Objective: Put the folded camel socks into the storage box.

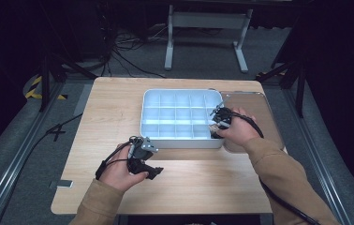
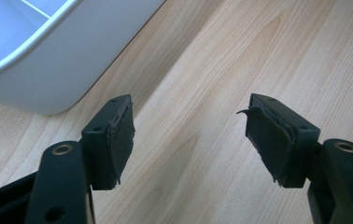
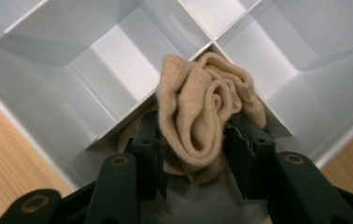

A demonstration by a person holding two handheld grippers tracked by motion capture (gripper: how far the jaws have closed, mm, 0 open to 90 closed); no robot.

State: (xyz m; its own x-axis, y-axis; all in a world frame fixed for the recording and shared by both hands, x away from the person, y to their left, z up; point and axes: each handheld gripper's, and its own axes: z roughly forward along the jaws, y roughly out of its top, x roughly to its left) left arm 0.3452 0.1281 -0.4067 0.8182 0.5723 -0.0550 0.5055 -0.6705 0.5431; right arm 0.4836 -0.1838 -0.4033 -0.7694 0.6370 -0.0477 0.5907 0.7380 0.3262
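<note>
Where the high view hides it, right tongs (image 3: 195,154) straddle a beige sock (image 3: 202,112).

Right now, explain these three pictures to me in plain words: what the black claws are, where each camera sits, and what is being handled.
No robot here: a person sits at a wooden table and holds a hand tool with two black jaws in each hand.

The high view looks down from above. The left gripper rests near the table's front; the right gripper reaches into a white compartment tray. A clear lid lies beside the tray.

The other two pictures come from small cameras riding on the tools, looking along their jaws. The left gripper stands open over bare wood, holding nothing. The right gripper has a rolled beige sock between its jaws, over the tray's dividers; whether the pads press it I cannot tell.
</note>
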